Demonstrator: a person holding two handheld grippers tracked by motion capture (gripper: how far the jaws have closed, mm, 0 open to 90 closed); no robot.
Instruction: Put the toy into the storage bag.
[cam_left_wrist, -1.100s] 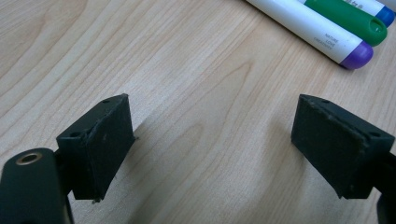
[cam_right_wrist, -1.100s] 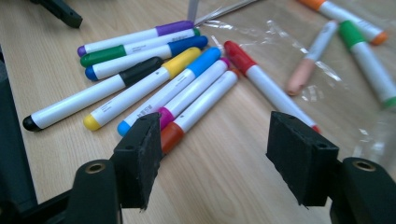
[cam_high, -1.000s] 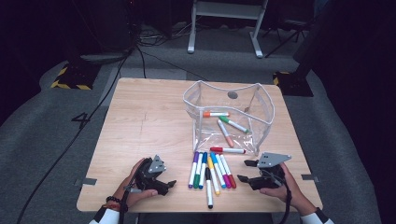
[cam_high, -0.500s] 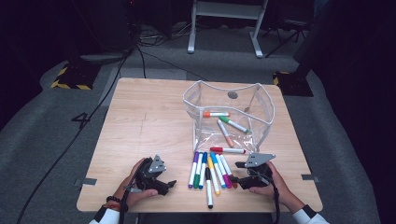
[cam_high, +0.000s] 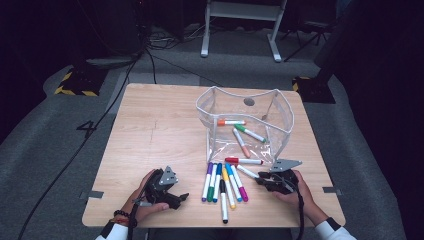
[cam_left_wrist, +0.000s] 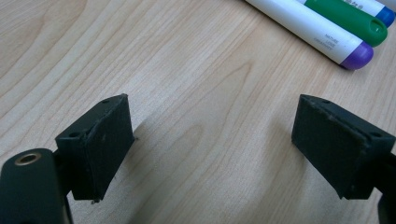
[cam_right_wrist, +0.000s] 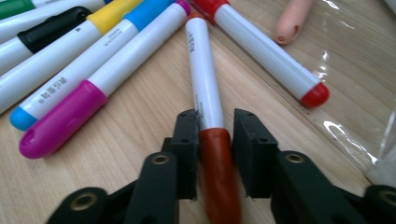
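Several capped markers (cam_high: 222, 182) lie side by side on the wooden table (cam_high: 150, 135) in front of a clear plastic pouch (cam_high: 280, 117). My right gripper (cam_high: 260, 179) sits low at the right end of the row. Its jaws have just been closing and now press on the brown-red cap end of a white marker (cam_right_wrist: 205, 93), which still rests on the table. Beside that marker lie a magenta-capped marker (cam_right_wrist: 60, 121) and a red-capped marker (cam_right_wrist: 266, 51). My left gripper (cam_high: 180, 197) rests at the front left, open and empty (cam_left_wrist: 210, 140), with a purple-capped marker (cam_left_wrist: 327, 39) beyond it.
Inside the pouch lie an orange marker (cam_high: 231, 122), a green one (cam_high: 250, 133) and a peach one (cam_high: 241, 142). A red marker (cam_high: 243, 161) lies at the pouch's front edge. The table's front edge is close behind both hands.
My right gripper has moved left and down to the markers, and its jaws have closed on the brown-red-capped marker. The left gripper has stayed where it was.
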